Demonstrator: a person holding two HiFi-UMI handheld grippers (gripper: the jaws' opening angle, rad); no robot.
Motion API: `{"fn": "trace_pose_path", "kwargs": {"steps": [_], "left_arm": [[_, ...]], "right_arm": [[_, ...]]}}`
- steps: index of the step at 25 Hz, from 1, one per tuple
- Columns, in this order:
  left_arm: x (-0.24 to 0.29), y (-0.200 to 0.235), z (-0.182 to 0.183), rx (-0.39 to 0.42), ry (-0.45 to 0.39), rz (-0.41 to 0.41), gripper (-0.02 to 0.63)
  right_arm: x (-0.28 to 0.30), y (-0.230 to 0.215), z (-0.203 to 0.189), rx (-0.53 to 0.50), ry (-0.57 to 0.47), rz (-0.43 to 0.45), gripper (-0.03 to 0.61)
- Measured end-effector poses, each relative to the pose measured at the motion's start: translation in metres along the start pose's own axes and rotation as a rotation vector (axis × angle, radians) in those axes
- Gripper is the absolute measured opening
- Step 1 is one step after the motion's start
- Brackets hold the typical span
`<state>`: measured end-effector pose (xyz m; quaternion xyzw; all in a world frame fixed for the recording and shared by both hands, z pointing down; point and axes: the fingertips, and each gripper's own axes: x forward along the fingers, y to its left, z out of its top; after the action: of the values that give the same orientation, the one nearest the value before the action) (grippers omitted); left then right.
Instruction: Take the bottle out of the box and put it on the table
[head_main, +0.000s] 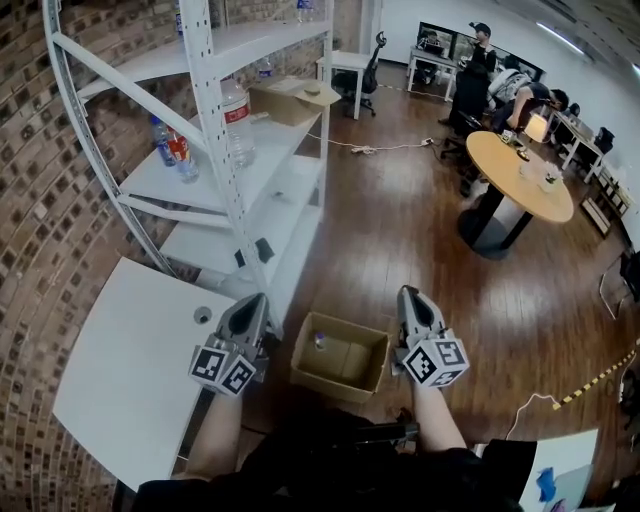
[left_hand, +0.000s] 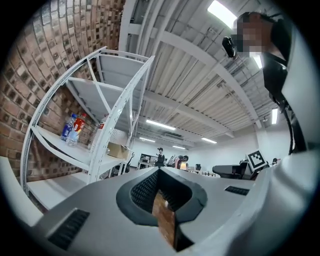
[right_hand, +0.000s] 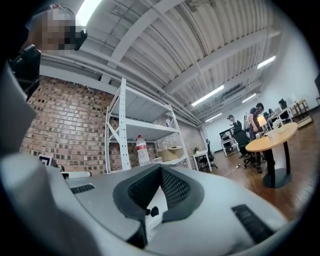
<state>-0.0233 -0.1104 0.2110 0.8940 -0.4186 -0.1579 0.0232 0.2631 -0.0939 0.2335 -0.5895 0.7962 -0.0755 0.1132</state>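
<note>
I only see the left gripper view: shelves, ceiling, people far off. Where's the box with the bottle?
Observer: On the wood floor. The head view shows an open cardboard box between the left gripper and the right gripper.
Operator: Is the bottle really inside?
Observer: Yes, the bottle sits in the box's far left corner. I cannot tell whether it is upright.
Operator: Is the other gripper holding anything?
Observer: No. The right gripper view shows its jaws shut with nothing between them.
</note>
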Motion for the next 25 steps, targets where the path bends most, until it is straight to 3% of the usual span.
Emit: {"fn": "trace_pose_path", "kwargs": {"steps": [12, 20, 25], "left_arm": [[0.019, 0.007, -0.035, 0.019, 0.06, 0.116, 0.003], [0.006, 0.042, -0.045, 0.024, 0.139, 0.138, 0.003], [-0.004, 0.06, -0.073, 0.001, 0.213, 0.148, 0.003]], "right_arm": [[0.049, -0.013, -0.035, 0.009, 0.127, 0.128, 0.005], [0.077, 0.023, -0.063, 0.009, 0.179, 0.155, 0.005], [0.088, 0.042, -0.102, -0.013, 0.243, 0.172, 0.005]]}}
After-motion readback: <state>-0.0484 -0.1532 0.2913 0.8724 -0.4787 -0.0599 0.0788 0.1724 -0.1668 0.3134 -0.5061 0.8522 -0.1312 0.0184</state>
